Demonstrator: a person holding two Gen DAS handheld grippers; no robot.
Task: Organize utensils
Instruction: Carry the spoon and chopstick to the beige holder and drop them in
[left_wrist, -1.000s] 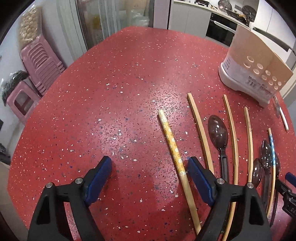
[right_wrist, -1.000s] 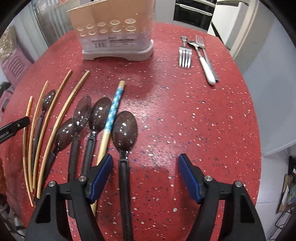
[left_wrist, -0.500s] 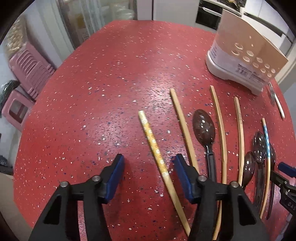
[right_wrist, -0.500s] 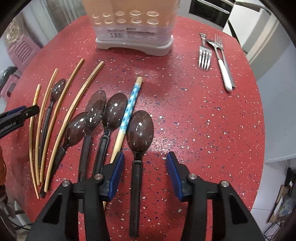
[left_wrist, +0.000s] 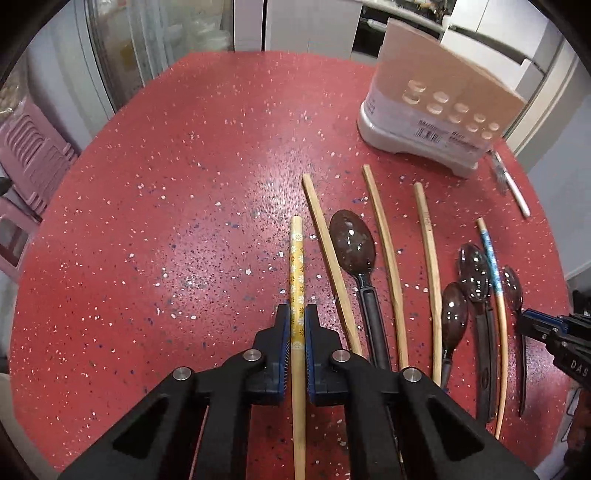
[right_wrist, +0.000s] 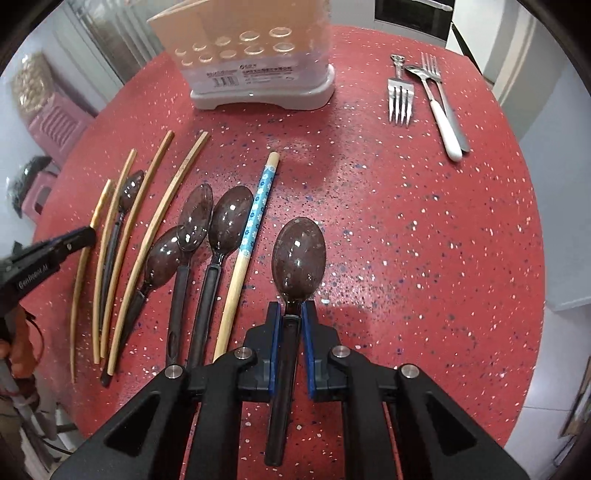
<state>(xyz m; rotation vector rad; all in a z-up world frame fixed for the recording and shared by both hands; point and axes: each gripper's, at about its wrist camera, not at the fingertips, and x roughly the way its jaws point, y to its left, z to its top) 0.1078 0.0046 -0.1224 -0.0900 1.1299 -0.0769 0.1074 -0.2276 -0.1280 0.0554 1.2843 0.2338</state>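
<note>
You have a catch in each hand: your left gripper (left_wrist: 297, 325) has just closed on the yellow-flowered chopstick (left_wrist: 296, 266), pads pressing its patterned shaft partway along, and your right gripper (right_wrist: 291, 321) has just closed on the neck of the dark spoon (right_wrist: 298, 258), right below the bowl. Gripping there makes sense — the spoon's heavy end stays close to the pads, so it should not swing when you lift, while the chopstick (long and light) may droop at its free end. The grey utensil holder (right_wrist: 258, 85) stands at the far side of the table, its round holes facing you — likely where both pieces belong. The rest waits in loose rows between the grippers: plain bamboo chopsticks (left_wrist: 384, 240), more dark spoons (right_wrist: 229, 221), and a blue-patterned chopstick (right_wrist: 256, 210). Two forks (right_wrist: 399, 99) and a white-handled piece lie apart on the right. The red speckled tabletop (left_wrist: 166, 221) is glossy, so things may slide. Pink stools (left_wrist: 29, 162) sit beyond the left edge, kitchen units behind.
</note>
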